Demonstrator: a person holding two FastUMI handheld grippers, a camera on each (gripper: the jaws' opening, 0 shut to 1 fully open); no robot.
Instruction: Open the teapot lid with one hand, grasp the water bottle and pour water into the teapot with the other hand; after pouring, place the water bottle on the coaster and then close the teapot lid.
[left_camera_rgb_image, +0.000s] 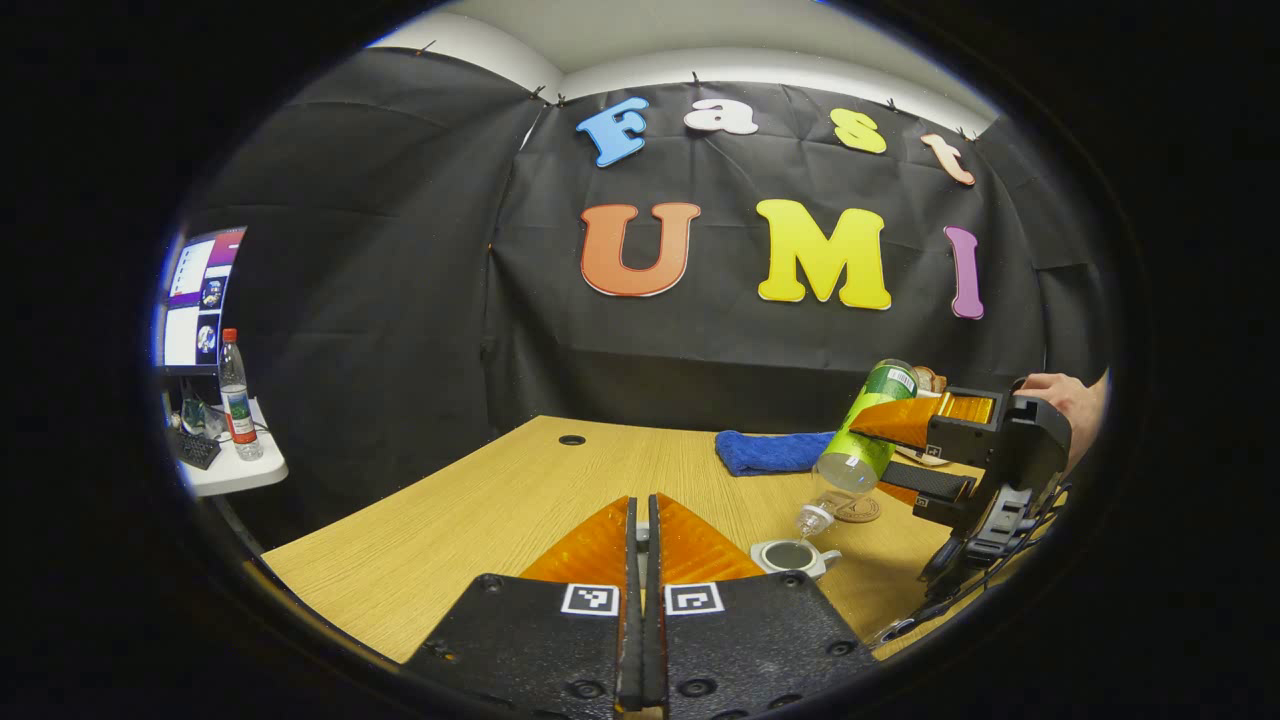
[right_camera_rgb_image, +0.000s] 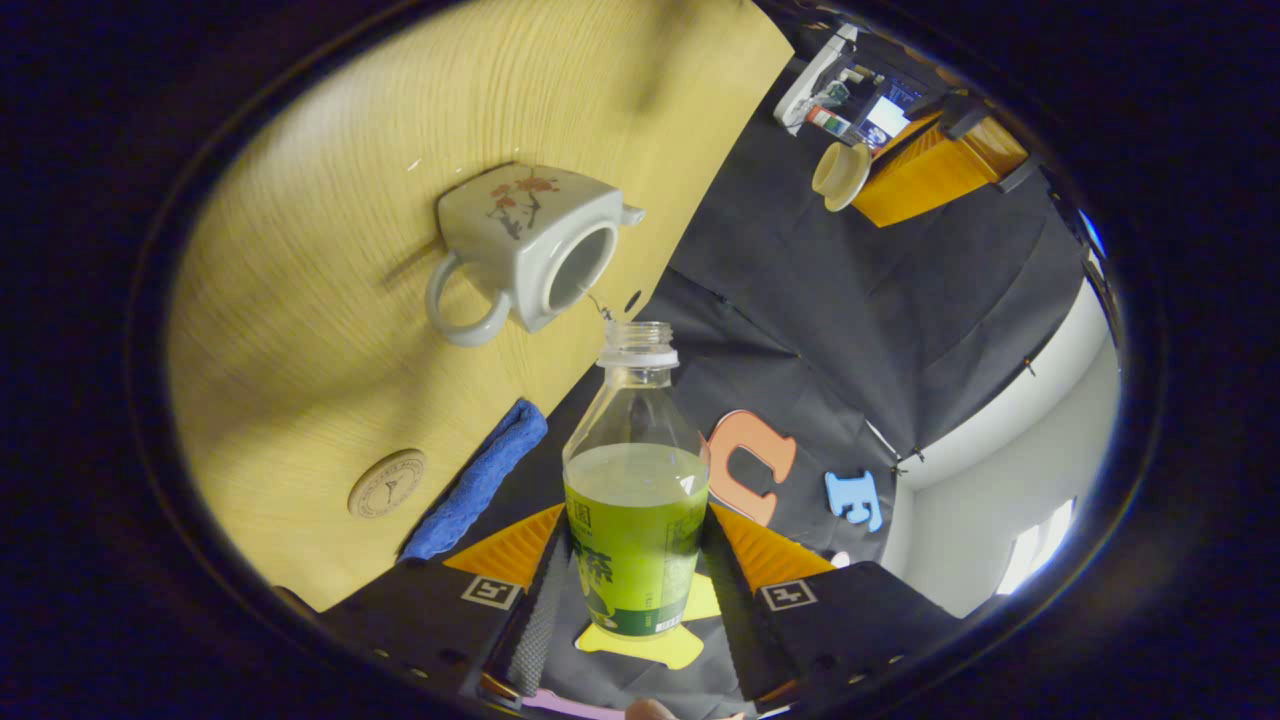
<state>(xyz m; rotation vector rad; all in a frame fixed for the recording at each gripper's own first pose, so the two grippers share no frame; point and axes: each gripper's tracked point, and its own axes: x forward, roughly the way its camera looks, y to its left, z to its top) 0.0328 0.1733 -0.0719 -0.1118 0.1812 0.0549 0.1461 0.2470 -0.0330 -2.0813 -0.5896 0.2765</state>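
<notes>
**One bottle tipped over an open teapot**

The right claw (right_camera_rgb_image: 632, 590) grips the water bottle (right_camera_rgb_image: 637, 520) by its labelled body, a finger pressed on each side, and holds it tilted mouth-down above the teapot (right_camera_rgb_image: 520, 255). The bottle is uncapped and roughly half full of liquid; a thin thread of it hangs between the neck and the teapot's round opening. In the left gripper view the teapot (left_camera_rgb_image: 792, 556) sits on the wooden counter (left_camera_rgb_image: 480, 510) with a dark pool showing inside.

The left claw (left_camera_rgb_image: 643, 560) is clenched, its fingers nearly touching, and holds the pale lid (right_camera_rgb_image: 840, 172) up and well away from the pot, as seen from the right gripper view.

A round coaster (right_camera_rgb_image: 387, 483) lies bare on the counter, with a folded blue cloth (right_camera_rgb_image: 478, 480) just beside it. Off to the side, another bottle (left_camera_rgb_image: 237, 398) stands on a small white table (left_camera_rgb_image: 235, 470) by a monitor (left_camera_rgb_image: 198, 298)
</notes>
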